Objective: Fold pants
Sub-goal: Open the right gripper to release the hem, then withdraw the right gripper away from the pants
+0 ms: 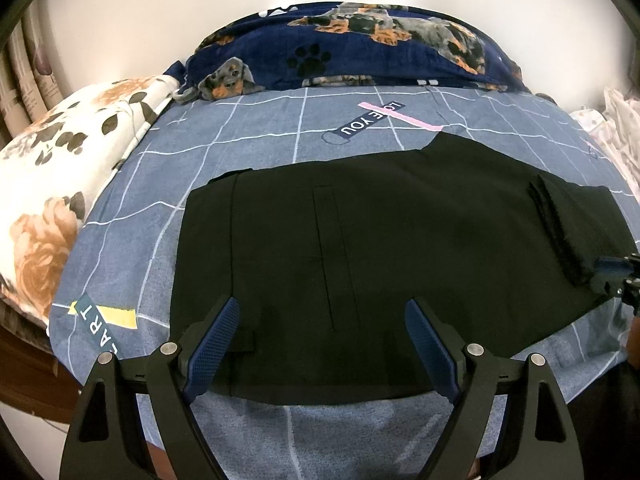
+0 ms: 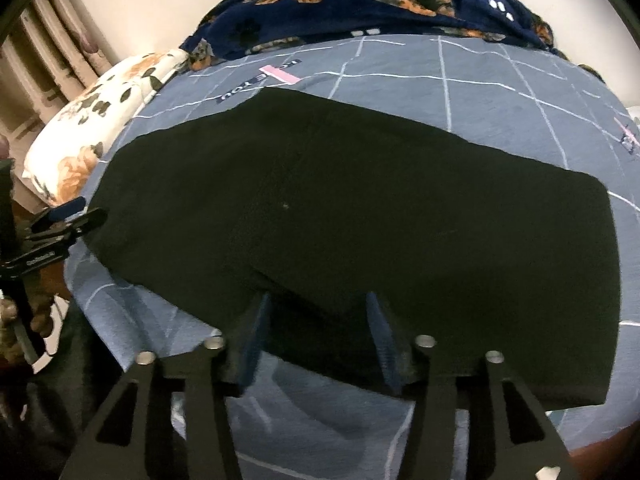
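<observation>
Black pants (image 1: 360, 248) lie flat across a blue grid-patterned bed sheet (image 1: 248, 128), waistband at the left, legs doubled toward the right. My left gripper (image 1: 322, 344) is open, its blue pads over the near waist edge of the pants. In the right wrist view the pants (image 2: 360, 208) fill the middle. My right gripper (image 2: 318, 340) is open, its fingers low over the near edge of the leg part. The right gripper also shows at the left wrist view's right edge (image 1: 616, 276). The left gripper shows at the right wrist view's left edge (image 2: 60, 220).
A navy dog-print blanket (image 1: 360, 44) is bunched at the far side of the bed. A floral pillow (image 1: 60, 184) lies at the left. Curtains (image 2: 52, 40) hang behind it. Pale cloth (image 1: 616, 128) sits at the far right. The sheet's (image 2: 480, 80) near edge drops off below the grippers.
</observation>
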The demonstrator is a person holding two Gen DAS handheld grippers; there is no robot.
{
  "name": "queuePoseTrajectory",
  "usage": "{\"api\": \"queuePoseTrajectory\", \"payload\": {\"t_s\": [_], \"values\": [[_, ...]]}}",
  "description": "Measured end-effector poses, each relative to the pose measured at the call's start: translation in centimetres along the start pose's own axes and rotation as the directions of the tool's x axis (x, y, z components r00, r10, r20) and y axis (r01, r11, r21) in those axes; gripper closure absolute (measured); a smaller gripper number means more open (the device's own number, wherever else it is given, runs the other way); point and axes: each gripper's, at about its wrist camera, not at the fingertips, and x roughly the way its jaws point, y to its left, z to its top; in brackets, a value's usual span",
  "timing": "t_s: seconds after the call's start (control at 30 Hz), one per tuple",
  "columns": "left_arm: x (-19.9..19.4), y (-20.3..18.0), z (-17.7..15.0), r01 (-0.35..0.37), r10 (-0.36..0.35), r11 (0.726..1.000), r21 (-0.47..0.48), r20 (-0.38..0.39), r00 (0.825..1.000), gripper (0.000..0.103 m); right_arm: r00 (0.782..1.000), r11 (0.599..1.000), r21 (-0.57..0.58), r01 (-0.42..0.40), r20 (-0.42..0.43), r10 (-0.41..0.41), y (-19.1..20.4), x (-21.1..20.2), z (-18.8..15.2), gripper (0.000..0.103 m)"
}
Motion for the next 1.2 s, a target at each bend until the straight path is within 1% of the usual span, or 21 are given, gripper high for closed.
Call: {"api": "queuePoseTrajectory", "payload": {"t_s": [0.17, 0.27, 0.3, 0.37, 0.4, 0.43, 0.47, 0.5, 0.53, 0.57, 0.63, 0.67, 0.7, 0.77, 0.83, 0.87, 0.97, 1.03, 1.07, 1.1, 1.2], "values": [[0.0, 0.0, 0.0, 0.0, 0.0, 1.0, -0.002, 0.0, 1.0, 0.018, 1.0, 1.0, -0.016, -0.026, -0.016, 0.026, 0.4, 0.0, -0.1, 0.046], [0.0, -0.1, 0.0, 0.0, 0.0, 1.0, 0.0, 0.0, 1.0, 0.018, 0.998, 0.999, -0.019, -0.051, -0.031, 0.05, 0.3, 0.0, -0.2, 0.046], [0.0, -0.1, 0.1, -0.001, 0.001, 1.0, 0.001, 0.001, 1.0, 0.018, 0.997, 0.997, -0.01, -0.07, -0.035, 0.07, 0.1, -0.1, -0.2, 0.046], [-0.1, 0.1, 0.1, -0.004, 0.004, 1.0, 0.004, 0.004, 1.0, 0.018, 0.987, 0.986, 0.059, -0.156, -0.028, 0.158, -1.2, -0.8, 0.1, 0.047], [-0.3, 0.2, 0.1, -0.006, 0.006, 1.0, 0.005, 0.012, 1.0, 0.018, 0.973, 0.965, 0.13, -0.229, 0.013, 0.229, -2.6, -1.7, 0.4, 0.048], [-0.4, 0.4, 0.1, -0.006, 0.006, 1.0, 0.003, 0.019, 1.0, 0.018, 0.955, 0.93, 0.218, -0.297, 0.088, 0.284, -4.8, -3.2, 0.6, 0.048], [-0.6, 0.6, 0.1, -0.004, 0.004, 1.0, -0.001, 0.028, 1.0, 0.018, 0.946, 0.906, 0.276, -0.321, 0.145, 0.291, -6.7, -4.4, 0.6, 0.048], [-0.7, 0.8, 0.2, 0.0, 0.001, 1.0, -0.006, 0.031, 1.0, 0.018, 0.937, 0.881, 0.333, -0.336, 0.209, 0.278, -9.0, -5.8, 0.6, 0.048], [-0.7, 0.9, 0.2, 0.005, -0.004, 1.0, -0.013, 0.028, 1.0, 0.018, 0.929, 0.856, 0.391, -0.339, 0.279, 0.241, -11.7, -7.5, 0.2, 0.048], [-0.7, 0.8, 0.3, 0.009, -0.009, 1.0, -0.019, 0.025, 1.0, 0.018, 0.926, 0.837, 0.438, -0.329, 0.321, 0.196, -13.9, -8.8, -0.3, 0.049], [-0.7, 1.0, 0.3, 0.025, -0.024, 0.999, -0.032, 0.016, 1.0, 0.018, 0.926, 0.796, 0.53, -0.292, 0.365, 0.097, -18.2, -10.9, -1.6, 0.067], [-0.7, 0.8, 0.3, 0.028, -0.028, 0.999, -0.034, 0.011, 1.0, 0.018, 0.925, 0.782, 0.554, -0.285, 0.372, 0.073, -19.5, -11.4, -2.0, 0.082], [-0.6, 0.7, 0.3, 0.033, -0.033, 0.999, -0.036, 0.005, 0.999, 0.018, 0.925, 0.767, 0.58, -0.275, 0.377, 0.047, -20.9, -11.9, -2.6, 0.089], [-0.6, 0.2, 0.4, 0.036, -0.036, 0.999, -0.032, 0.0, 0.999, 0.018, 0.923, 0.761, 0.587, -0.276, 0.382, 0.04, -22.2, -12.2, -2.7, 0.089], [-0.8, -0.4, 0.5, 0.025, -0.025, 1.0, -0.014, 0.003, 1.0, 0.018, 0.918, 0.759, 0.573, -0.31, 0.388, 0.082, -22.6, -11.3, -1.9, 0.089], [-0.8, -0.7, 0.6, 0.019, -0.019, 1.0, -0.003, 0.005, 1.0, 0.018, 0.917, 0.764, 0.56, -0.32, 0.385, 0.102, -22.4, -10.8, -1.5, 0.089], [-1.2, -1.5, 0.6, -0.008, 0.008, 0.999, 0.034, 0.016, 1.0, 0.018, 0.928, 0.798, 0.516, -0.311, 0.345, 0.139, -22.0, -8.5, 0.7, 0.089], [-1.4, -1.9, 0.6, -0.02, 0.019, 0.999, 0.049, 0.021, 1.0, 0.018, 0.93, 0.803, 0.496, -0.331, 0.316, 0.189, -21.8, -6.4, 2.3, 0.09], [-1.4, -2.0, 0.6, -0.024, 0.023, 0.998, 0.053, 0.021, 1.0, 0.018, 0.932, 0.808, 0.489, -0.328, 0.305, 0.194, -21.7, -5.9, 2.5, 0.09], [-1.4, -2.1, 0.6, -0.025, 0.024, 0.998, 0.056, 0.019, 1.0, 0.018, 0.94, 0.821, 0.479, -0.31, 0.281, 0.192, -21.5, -5.0, 3.0, 0.09], [-1.3, -2.3, 0.6, -0.028, 0.027, 0.998, 0.055, 0.009, 1.0, 0.018, 0.947, 0.833, 0.463, -0.303, 0.242, 0.21, -21.3, -3.1, 3.5, 0.09]]}}
